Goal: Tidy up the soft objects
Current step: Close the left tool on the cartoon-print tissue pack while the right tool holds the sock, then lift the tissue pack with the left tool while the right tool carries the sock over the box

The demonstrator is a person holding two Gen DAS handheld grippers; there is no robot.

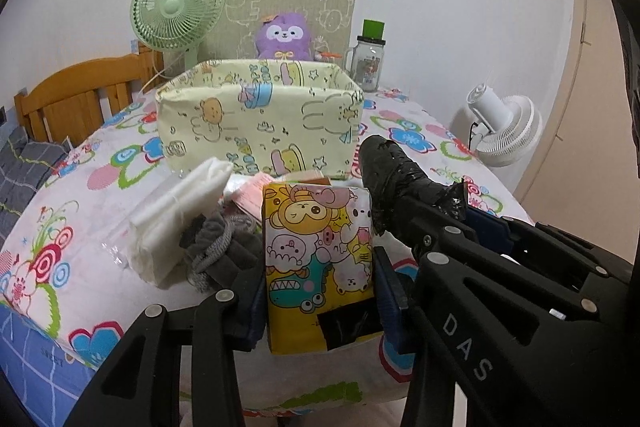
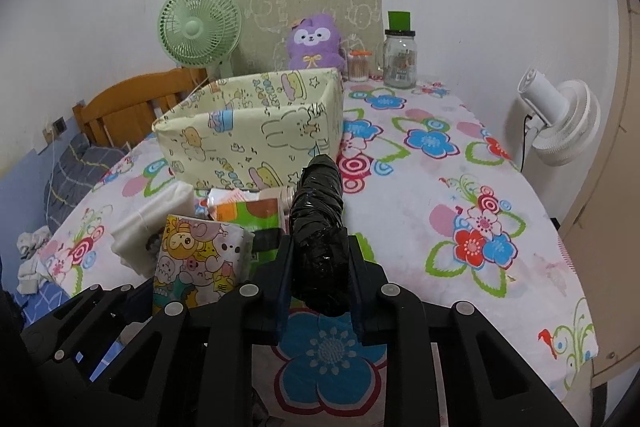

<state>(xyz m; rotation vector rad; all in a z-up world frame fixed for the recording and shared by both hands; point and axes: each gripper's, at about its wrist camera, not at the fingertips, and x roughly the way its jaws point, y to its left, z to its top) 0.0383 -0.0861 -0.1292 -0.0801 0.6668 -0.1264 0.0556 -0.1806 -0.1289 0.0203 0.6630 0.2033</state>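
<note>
The left gripper [image 1: 320,291] is clamped on a cartoon-printed tissue pack [image 1: 318,259], held upright above the near table edge. The right gripper [image 2: 320,287] is clenched around a black tape-wrapped bundle [image 2: 318,227], which points toward the pale yellow fabric bin [image 1: 260,115]. The bin stands open just behind a white tissue pack [image 1: 176,223], a grey cloth [image 1: 218,247] and a green-and-orange packet [image 2: 252,217]. The gripper arm reads "DAS". The flowered tablecloth [image 2: 460,187] reads "SWEET" at its edge.
</note>
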